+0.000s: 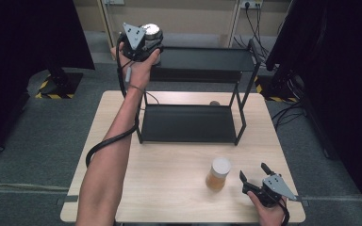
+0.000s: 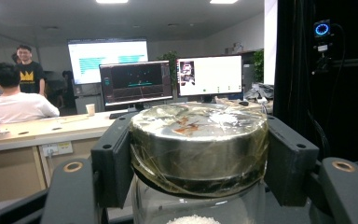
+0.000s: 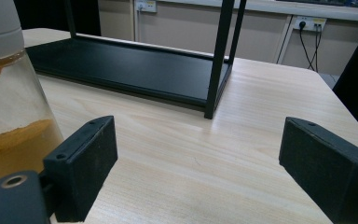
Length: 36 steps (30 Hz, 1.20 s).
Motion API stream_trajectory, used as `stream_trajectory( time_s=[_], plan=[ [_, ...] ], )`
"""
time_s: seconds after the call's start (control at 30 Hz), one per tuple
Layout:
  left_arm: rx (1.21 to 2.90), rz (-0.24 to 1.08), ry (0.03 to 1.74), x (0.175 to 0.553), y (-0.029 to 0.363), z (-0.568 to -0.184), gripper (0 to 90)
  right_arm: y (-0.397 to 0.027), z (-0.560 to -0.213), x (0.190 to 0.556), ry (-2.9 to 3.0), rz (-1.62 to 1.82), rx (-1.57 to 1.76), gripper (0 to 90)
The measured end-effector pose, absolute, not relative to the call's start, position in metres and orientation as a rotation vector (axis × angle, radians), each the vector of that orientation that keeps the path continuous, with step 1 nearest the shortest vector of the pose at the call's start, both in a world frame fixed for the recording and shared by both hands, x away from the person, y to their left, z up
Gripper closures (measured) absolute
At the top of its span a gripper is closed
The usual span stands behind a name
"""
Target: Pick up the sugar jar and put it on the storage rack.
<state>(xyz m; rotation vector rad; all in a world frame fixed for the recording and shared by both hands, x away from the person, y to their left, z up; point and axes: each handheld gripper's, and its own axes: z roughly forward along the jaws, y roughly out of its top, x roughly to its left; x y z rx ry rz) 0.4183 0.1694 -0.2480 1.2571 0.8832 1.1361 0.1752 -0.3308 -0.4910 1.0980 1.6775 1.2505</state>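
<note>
**Left gripper holds a metal-lidded jar at the top shelf; right gripper waits open beside an amber jar**

In the high view, the left gripper [image 1: 146, 44] is raised at the far left corner of the black shelf rack [image 1: 239, 109], at the level of its upper shelf. Its jaws are closed on a glass jar with a shiny metal lid [image 1: 151, 31]. In the left gripper view, the two black pads [image 2: 113, 161] press on both sides of this lid [image 2: 199, 140], and some white grains are visible inside the glass below. I cannot tell if the jar already touches the shelf.

The right gripper [image 1: 254, 175] rests low at the near right part of the wooden table [image 1: 169, 188]. Its jaws are wide apart and hold nothing. Just to its left stands a second jar with a white cap [image 1: 218, 173] and amber content, upright on the table, near to the left jaw but apart from it. In the right gripper view, this jar [image 3: 9, 116] is at the left edge, and the lower shelf of the rack [image 3: 126, 70] lies farther behind.
</note>
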Motion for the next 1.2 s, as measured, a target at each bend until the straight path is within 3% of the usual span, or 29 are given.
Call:
stream_trajectory(
  time_s=[0.2, 0.3, 0.4, 0.77, 1.2],
  plan=[
    [1.244, 1.08, 0.917, 0.422, 0.172, -0.249, 32.7, -0.33, -0.491, 0.175, 1.681, 1.248, 1.095, 11.5],
    [1.246, 1.07, 0.948, 0.42, 0.169, -0.246, 19.0, -0.331, -0.491, 0.175, 1.681, 1.249, 1.094, 11.2],
    [1.245, 1.075, 0.951, 0.415, 0.168, -0.245, 15.0, -0.331, -0.491, 0.175, 1.679, 1.251, 1.097, 10.9],
    [1.241, 1.096, 0.931, 0.389, 0.167, -0.235, 12.9, -0.33, -0.491, 0.175, 1.68, 1.249, 1.092, 10.7],
    [1.246, 1.104, 0.904, 0.358, 0.179, -0.248, 11.9, -0.33, -0.491, 0.175, 1.682, 1.252, 1.093, 10.3]
  ],
)
